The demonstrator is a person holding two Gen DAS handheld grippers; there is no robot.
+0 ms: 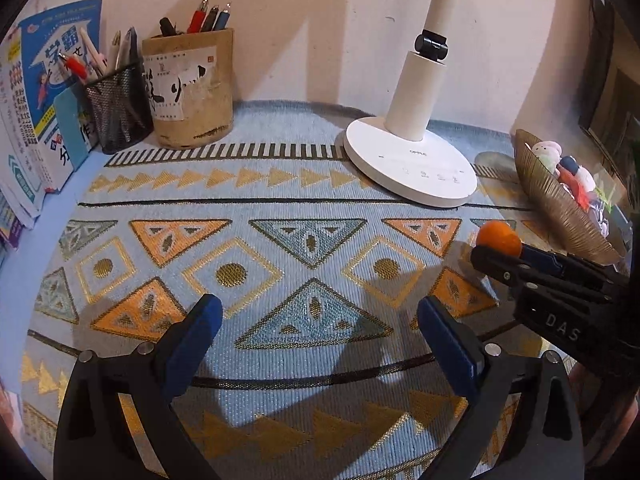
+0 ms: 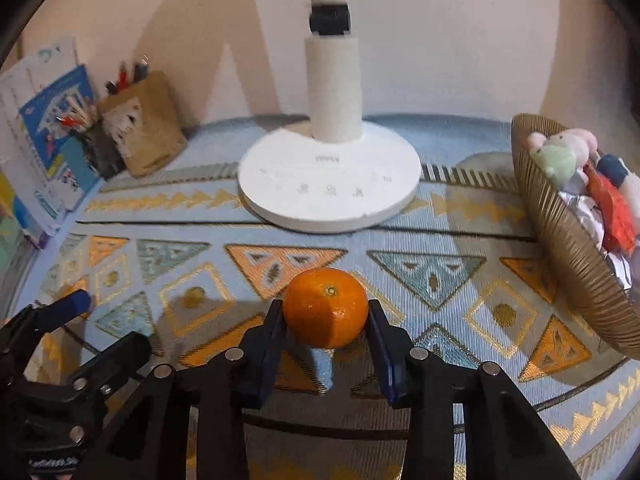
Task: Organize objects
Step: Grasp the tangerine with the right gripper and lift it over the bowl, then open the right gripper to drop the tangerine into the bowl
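My right gripper (image 2: 326, 314) is shut on an orange mandarin (image 2: 326, 308) and holds it just above the patterned cloth, in front of the lamp base. The mandarin (image 1: 498, 238) and the right gripper (image 1: 500, 250) also show at the right of the left wrist view. My left gripper (image 1: 318, 314) is open and empty, low over the cloth to the left of the right one; it shows in the right wrist view (image 2: 104, 320) at the lower left. A gold ribbed bowl (image 2: 572, 264) with plush toys and wrapped items sits at the right.
A white lamp base (image 2: 328, 184) stands at the back middle. A brown pen holder (image 1: 188, 88) and a black mesh pen cup (image 1: 118, 108) stand at the back left, with books (image 1: 44, 100) leaning beside them. The gold bowl (image 1: 560, 204) shows at the right edge.
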